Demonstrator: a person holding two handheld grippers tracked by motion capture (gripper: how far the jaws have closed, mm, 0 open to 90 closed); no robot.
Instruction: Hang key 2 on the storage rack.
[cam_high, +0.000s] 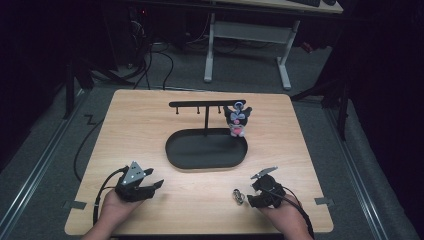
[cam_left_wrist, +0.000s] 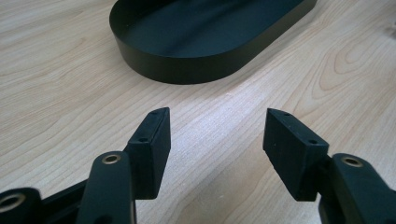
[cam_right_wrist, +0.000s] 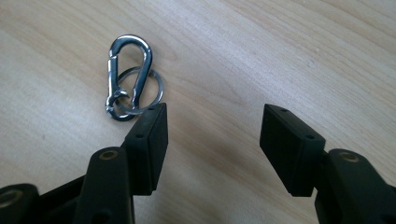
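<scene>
Carabiner with its key ring lies flat on the surface, near the front edge and toward the front right corner; it is just beside the right tongs and outside their gap, next to one of the two jaws in the right gripper view; these tongs stand wide with nothing between them, so the clip is not gripped; I judge it lies free either for a pick-up or after a release. The left tongs are near the front left corner, wide and empty too, pointing at the black tray; probably they only wait there. The tray sits in the middle of the surface and carries a stand with a bar and small hooks; a plush toy hangs at the right end of this bar, so the hooks seem meant for hanging such things, maybe the carabiner also. No brand, label or writing can be read on any thing.
</scene>
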